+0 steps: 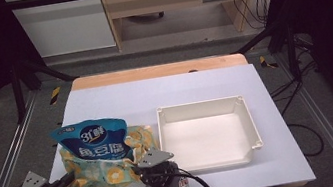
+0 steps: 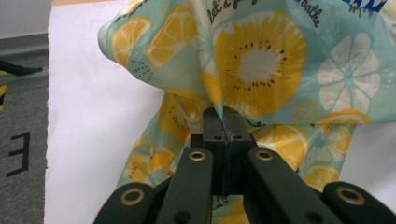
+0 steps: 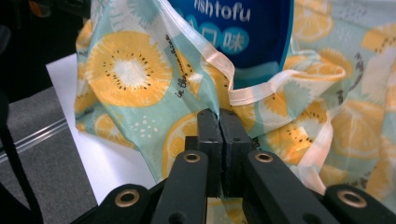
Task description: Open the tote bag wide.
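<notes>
Claws first: your left claw [image 2: 223, 122] is pinched tight on a fold of the fruit-print bag [image 2: 261, 65], its jaws closed with cloth caught between them, and your right claw [image 3: 220, 122] is likewise clamped on the same bag's fabric just below the pale ribbon hem [image 3: 243, 95] at its mouth. From above, the left claw [image 1: 69, 178] holds the bag's near-left side and the right claw [image 1: 136, 168] its near-right side, so you have the bag [image 1: 99, 177] gripped between both hands at the front-left of the worktop [image 1: 120, 101]. Standing in the bag's open mouth is the blue snack pouch [image 1: 92, 141], most of it above the cloth and leaning a little toward the far side; the right gripper view reads "fish tofu" on the pouch [image 3: 233, 28] just beyond the hem. To the right of the bag sits the white tray [image 1: 253, 125], near but apart from it, with nothing in it. Judging by this, the work is at an early-to-middle stage: the bag is secured on both sides and the pouch is only partly seated or partly out, and which way it is meant to go cannot be told. What looks left is to work the cloth past the pouch with both claws, then deal with the pouch and the tray.
</notes>
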The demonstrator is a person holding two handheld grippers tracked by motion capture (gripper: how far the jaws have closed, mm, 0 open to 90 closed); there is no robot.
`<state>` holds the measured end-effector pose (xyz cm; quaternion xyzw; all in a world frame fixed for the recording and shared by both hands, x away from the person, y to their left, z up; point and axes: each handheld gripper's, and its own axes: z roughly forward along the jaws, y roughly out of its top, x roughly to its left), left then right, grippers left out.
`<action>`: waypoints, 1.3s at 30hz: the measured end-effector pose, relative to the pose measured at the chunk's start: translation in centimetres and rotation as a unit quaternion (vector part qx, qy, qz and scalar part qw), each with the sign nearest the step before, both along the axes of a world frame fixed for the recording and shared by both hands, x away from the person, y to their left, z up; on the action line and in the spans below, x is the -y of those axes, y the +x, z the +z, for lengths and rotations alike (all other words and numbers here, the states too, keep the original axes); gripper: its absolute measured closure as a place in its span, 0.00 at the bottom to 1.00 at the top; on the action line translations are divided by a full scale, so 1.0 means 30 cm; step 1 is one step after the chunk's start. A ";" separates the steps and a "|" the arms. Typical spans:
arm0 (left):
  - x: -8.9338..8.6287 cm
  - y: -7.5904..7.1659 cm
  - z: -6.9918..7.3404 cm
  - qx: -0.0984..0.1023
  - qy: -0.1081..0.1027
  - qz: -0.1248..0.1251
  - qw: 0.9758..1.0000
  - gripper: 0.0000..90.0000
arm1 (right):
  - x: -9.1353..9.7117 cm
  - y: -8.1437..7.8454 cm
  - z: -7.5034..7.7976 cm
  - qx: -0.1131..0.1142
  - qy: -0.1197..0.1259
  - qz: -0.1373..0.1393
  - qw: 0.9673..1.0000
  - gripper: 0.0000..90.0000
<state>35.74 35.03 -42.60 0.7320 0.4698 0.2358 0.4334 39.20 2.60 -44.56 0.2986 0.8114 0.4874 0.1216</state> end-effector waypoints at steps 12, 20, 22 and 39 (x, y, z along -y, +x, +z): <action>-0.009 0.003 -0.019 -0.009 0.002 -0.004 1.000 1.00 | -0.023 -0.008 -0.073 -0.016 -0.016 -0.005 1.000 0.98; -0.006 0.004 -0.024 -0.013 0.009 -0.006 1.000 1.00 | -0.033 -0.010 -0.111 -0.028 -0.027 -0.006 0.999 0.98; -0.006 0.005 -0.026 -0.015 0.011 -0.006 1.000 1.00 | -0.037 -0.010 -0.119 -0.031 -0.033 -0.005 0.999 0.98; -0.010 -0.019 0.100 0.044 -0.033 -0.001 0.998 0.72 | -0.060 -0.009 -0.149 -0.042 -0.056 -0.001 0.998 1.00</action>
